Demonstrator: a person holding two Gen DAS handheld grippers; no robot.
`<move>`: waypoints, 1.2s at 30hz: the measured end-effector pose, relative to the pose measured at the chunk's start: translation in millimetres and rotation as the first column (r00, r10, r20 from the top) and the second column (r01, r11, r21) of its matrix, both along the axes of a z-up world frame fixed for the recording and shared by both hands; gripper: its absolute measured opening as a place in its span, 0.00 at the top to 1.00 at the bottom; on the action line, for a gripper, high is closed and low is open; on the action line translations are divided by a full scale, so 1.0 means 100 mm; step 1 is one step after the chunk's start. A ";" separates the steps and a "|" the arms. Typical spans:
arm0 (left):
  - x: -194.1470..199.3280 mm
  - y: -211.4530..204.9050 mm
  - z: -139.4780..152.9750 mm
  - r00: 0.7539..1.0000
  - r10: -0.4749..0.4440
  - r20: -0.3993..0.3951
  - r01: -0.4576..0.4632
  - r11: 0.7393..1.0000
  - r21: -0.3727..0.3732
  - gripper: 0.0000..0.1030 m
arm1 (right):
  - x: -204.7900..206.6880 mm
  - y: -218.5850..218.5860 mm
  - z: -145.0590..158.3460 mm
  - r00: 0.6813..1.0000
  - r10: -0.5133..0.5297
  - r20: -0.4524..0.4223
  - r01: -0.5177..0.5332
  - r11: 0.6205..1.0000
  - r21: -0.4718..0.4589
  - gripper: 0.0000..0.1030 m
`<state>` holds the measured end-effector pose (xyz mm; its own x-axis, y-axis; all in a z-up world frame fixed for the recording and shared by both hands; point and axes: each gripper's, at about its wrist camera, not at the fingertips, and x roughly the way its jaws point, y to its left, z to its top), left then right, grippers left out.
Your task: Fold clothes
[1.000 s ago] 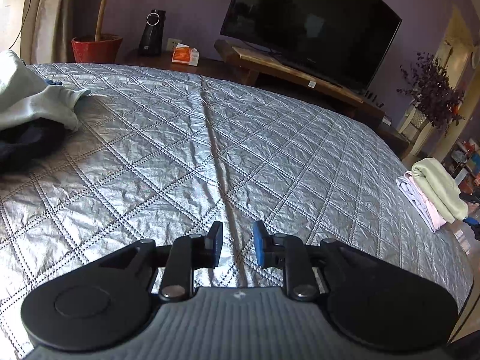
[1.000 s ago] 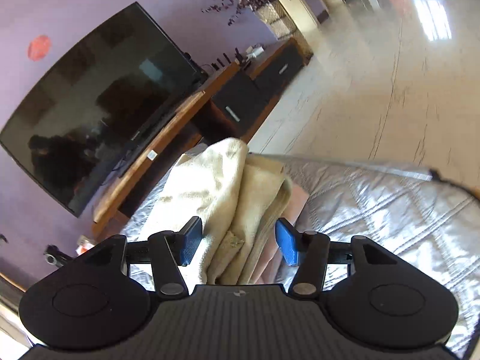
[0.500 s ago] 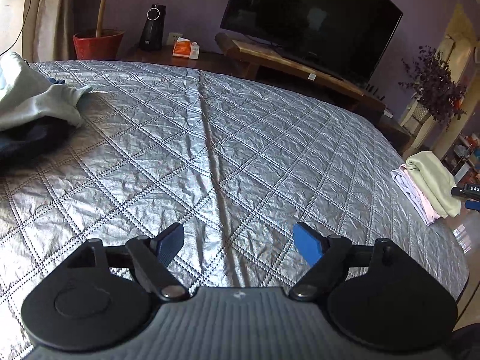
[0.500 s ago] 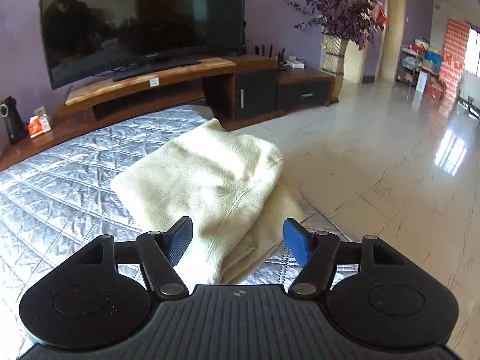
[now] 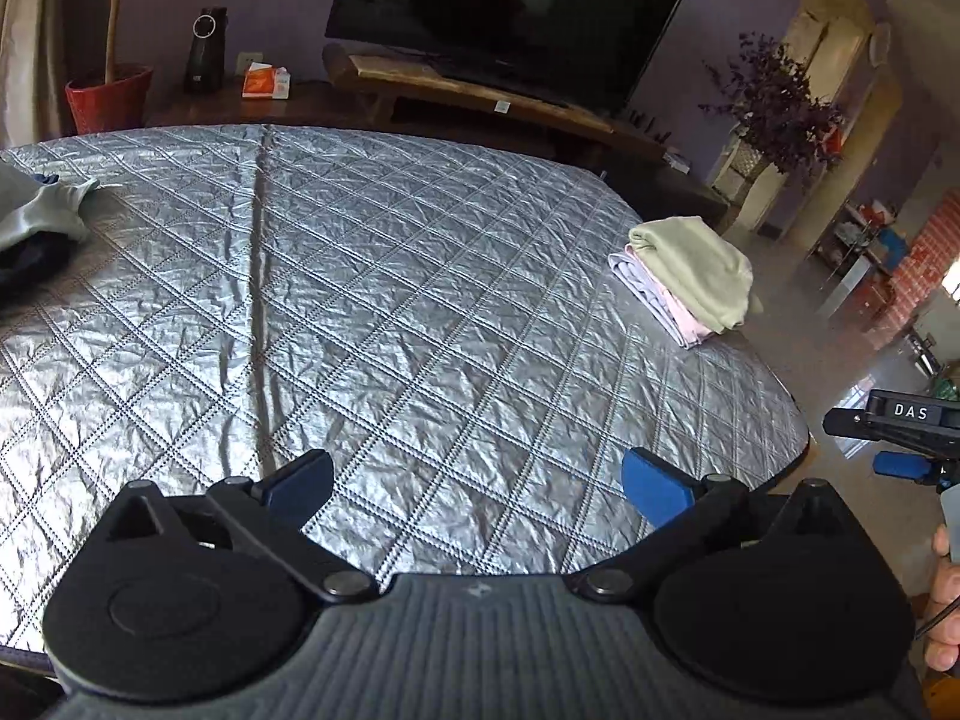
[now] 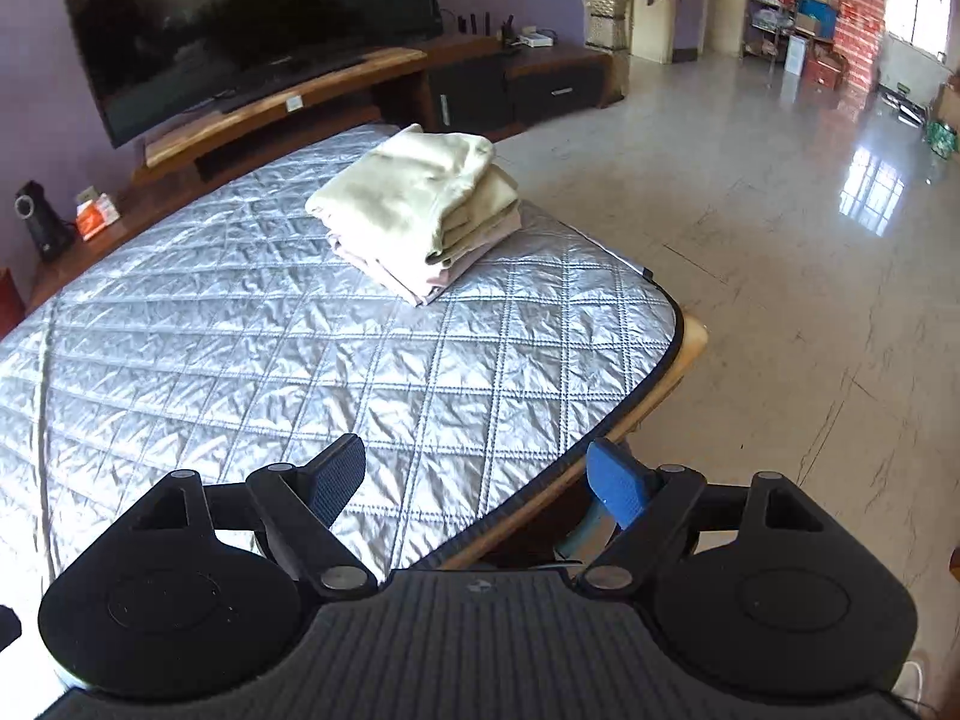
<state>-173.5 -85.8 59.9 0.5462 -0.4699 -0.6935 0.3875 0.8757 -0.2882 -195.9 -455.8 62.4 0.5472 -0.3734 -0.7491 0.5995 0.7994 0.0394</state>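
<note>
A folded pile of clothes (image 5: 690,276), pale green on top of pink and lilac pieces, lies at the right edge of the silver quilted table (image 5: 390,312). It shows in the right wrist view too, as the folded pile (image 6: 420,210) far ahead on the quilted table (image 6: 240,360). My left gripper (image 5: 477,483) hovers over the near side of the table, its jaws opening wide with nothing between them. My right gripper (image 6: 477,483) hangs above the table's near right corner, jaws also opening and empty. Unfolded grey and dark clothes (image 5: 36,222) lie at the far left.
A big television (image 5: 510,18) stands on a long wooden bench (image 5: 480,96) behind the table. A red pot (image 5: 108,96), a black speaker (image 5: 204,48) and an orange box (image 5: 267,81) sit beside it. Shiny tiled floor (image 6: 780,240) spreads to the right.
Both grippers have pulled back and up from the folded pile and opened wider. The right gripper let go of the pale green garment and rolled level; the pile now lies far ahead.
</note>
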 end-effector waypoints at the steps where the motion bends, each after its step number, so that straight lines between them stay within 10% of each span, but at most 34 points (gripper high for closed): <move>1: -0.10 -0.07 0.08 1.000 -0.017 0.006 0.017 1.000 0.008 0.01 | -0.10 0.11 0.06 1.000 0.020 0.000 -0.020 0.999 -0.045 0.17; 6: -0.65 -0.24 0.46 0.998 -0.054 0.025 0.054 0.998 -0.015 0.01 | -0.46 0.39 0.38 0.998 0.062 0.023 -0.060 0.995 -0.078 0.02; 19: -1.93 -0.20 1.00 0.988 -0.086 0.128 0.074 0.992 0.097 0.01 | -1.25 0.83 0.74 0.996 0.083 0.025 -0.078 0.986 -0.148 0.00; 36: -2.88 0.16 1.42 0.968 -0.059 0.243 0.060 0.998 0.002 0.01 | -2.23 1.19 1.04 0.995 0.074 0.064 -0.065 0.989 -0.133 0.00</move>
<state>-461.6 -69.4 201.8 0.6691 -0.5098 -0.5408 0.4977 0.8477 -0.1833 -418.7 -336.3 166.9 0.6236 -0.4246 -0.6564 0.5416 0.8401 -0.0288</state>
